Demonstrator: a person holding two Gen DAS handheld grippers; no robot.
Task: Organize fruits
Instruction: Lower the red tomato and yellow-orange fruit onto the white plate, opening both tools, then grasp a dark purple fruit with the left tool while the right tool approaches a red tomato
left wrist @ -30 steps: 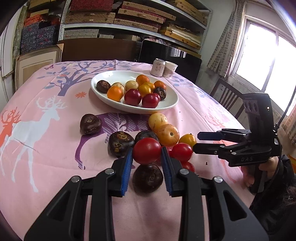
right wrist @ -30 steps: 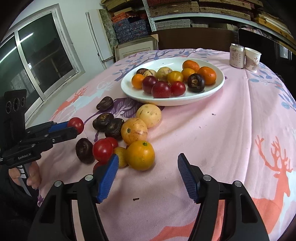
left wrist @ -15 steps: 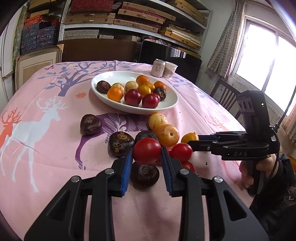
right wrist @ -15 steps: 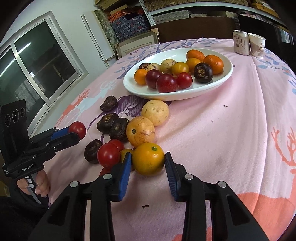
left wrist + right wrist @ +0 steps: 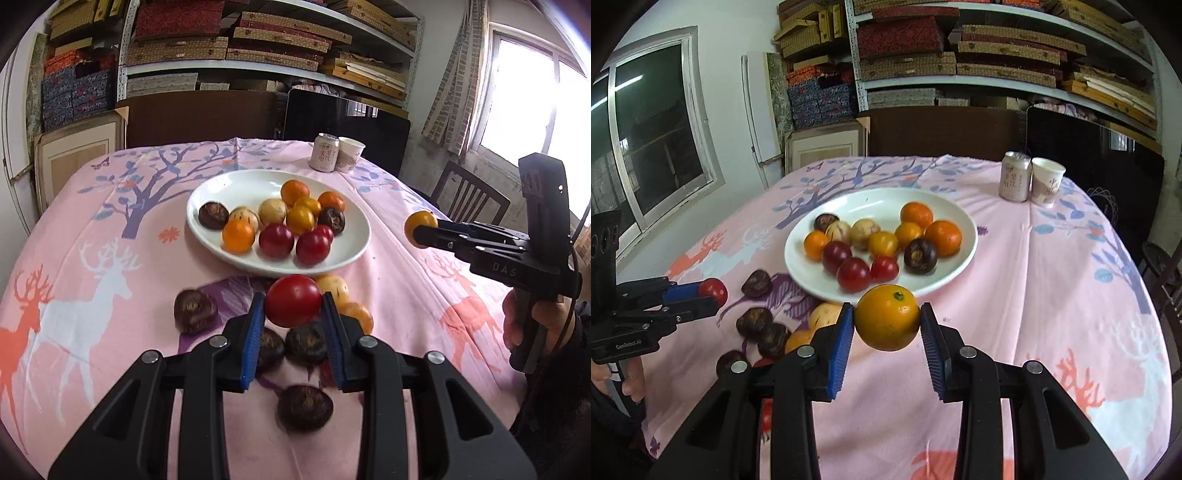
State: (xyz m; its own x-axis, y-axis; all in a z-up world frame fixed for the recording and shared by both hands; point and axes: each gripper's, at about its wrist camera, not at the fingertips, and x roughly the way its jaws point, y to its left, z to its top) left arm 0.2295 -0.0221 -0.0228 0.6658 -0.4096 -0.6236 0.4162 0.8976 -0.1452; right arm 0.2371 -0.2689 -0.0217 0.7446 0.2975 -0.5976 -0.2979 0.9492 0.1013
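My left gripper [image 5: 292, 300] is shut on a red tomato [image 5: 291, 314] and holds it above the loose fruit, just short of the white plate [image 5: 236, 188]. My right gripper [image 5: 886, 309] is shut on an orange fruit [image 5: 886, 328], lifted off the cloth near the plate's [image 5: 879, 203] front rim. The plate holds several red, orange, pale and dark fruits. The left wrist view shows the right gripper [image 5: 424, 233] at the right with the orange fruit [image 5: 419, 220]. The right wrist view shows the left gripper [image 5: 711, 295] at the left with the tomato [image 5: 717, 288].
Loose fruits lie on the pink deer-print cloth before the plate: dark ones [image 5: 195, 311] [image 5: 304, 408], a pale one [image 5: 334, 288], a speckled orange one [image 5: 360, 314]. A can [image 5: 324, 157] and paper cup [image 5: 349, 160] stand at the far edge. A chair [image 5: 469, 195] stands right.
My right gripper shut on the orange fruit and lifted it off the cloth. My left gripper rose with the tomato. Both now sit closer to the plate.
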